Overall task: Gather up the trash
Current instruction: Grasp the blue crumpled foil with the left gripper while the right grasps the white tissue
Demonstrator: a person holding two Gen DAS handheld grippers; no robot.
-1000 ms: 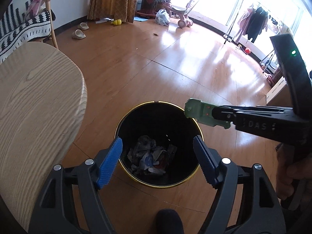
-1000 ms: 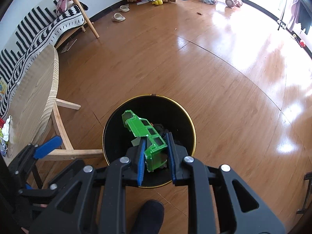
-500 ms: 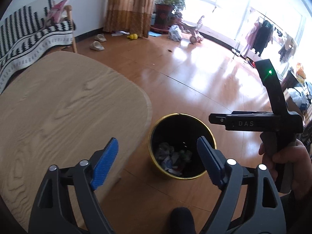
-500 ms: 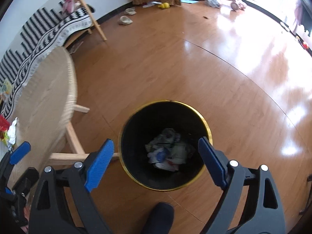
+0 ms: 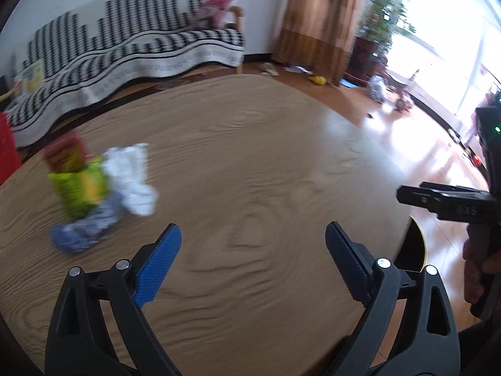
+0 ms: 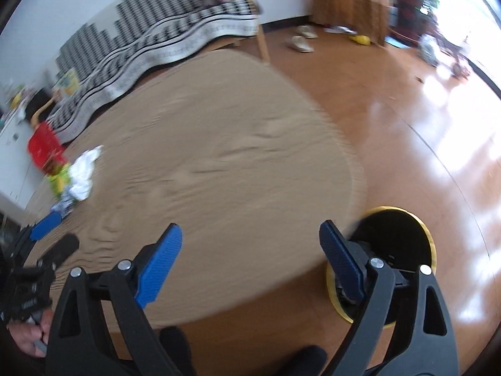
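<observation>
A pile of trash lies at the left of the round wooden table (image 5: pixel 250 156): a green-yellow packet (image 5: pixel 80 188), crumpled white paper (image 5: pixel 131 178), a blue-grey wrapper (image 5: pixel 84 232) and a red-brown packet (image 5: pixel 64 152). The right wrist view shows the same pile (image 6: pixel 75 175) far left. My left gripper (image 5: pixel 253 228) hovers over the tabletop to the right of the pile, its jaws opening with nothing between them. My right gripper (image 6: pixel 250 227) is open and empty above the table's near edge. The black bin with a gold rim (image 6: pixel 397 228) stands on the floor just behind its right finger.
A sofa with a black-and-white cover (image 5: pixel 125 50) stands behind the table, and a red object (image 6: pixel 43 147) sits near the pile. Slippers (image 6: pixel 300 42), a curtain (image 5: pixel 319 22), a plant pot and a tricycle lie across the shiny wooden floor (image 6: pixel 422 141). A hand (image 5: pixel 476 269) holds the right tool.
Both grippers swung left from above the bin to over the table. The right gripper let go of the green plastic piece into the bin and opened wide. The left jaws widened.
</observation>
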